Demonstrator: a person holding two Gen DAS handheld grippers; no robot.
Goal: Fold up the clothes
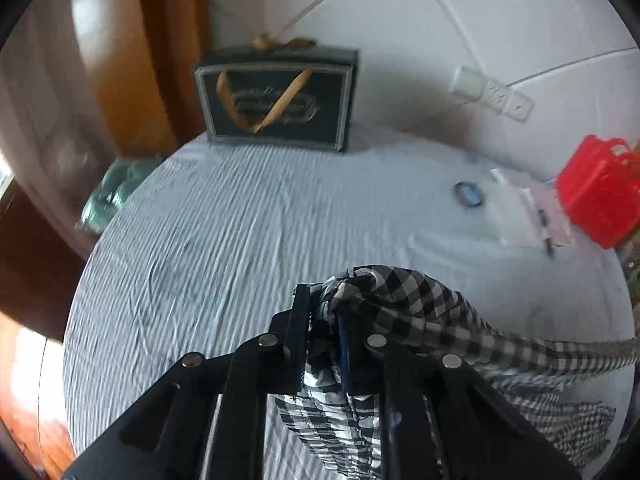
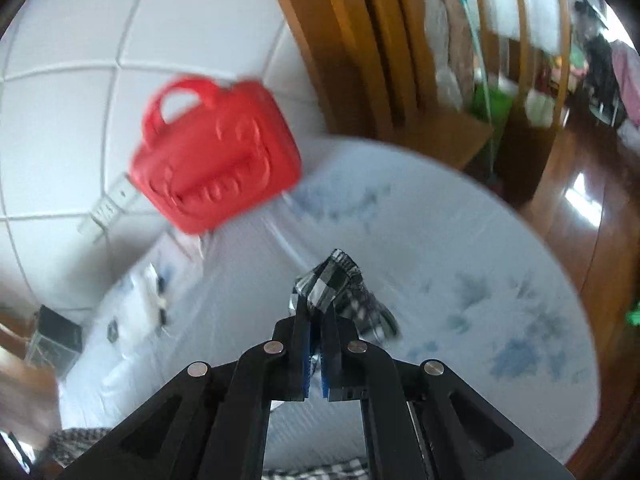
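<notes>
Both tongs are clenching the black-and-white checked garment point(image 1: 404, 300) above the round bench point(image 1: 224, 232) with its pale blue cloth. The left tongs point(image 1: 322, 320) are pinching a thick bunched fold, the fabric trailing off rightward and hanging below — only the left wrist view is showing this long stretch, plus a dark gift bag point(image 1: 276, 100) at the far edge. The right tongs point(image 2: 316, 312) are gripping a small corner point(image 2: 332, 280); that view alone is showing the red bag's point(image 2: 216, 156) front fully.
</notes>
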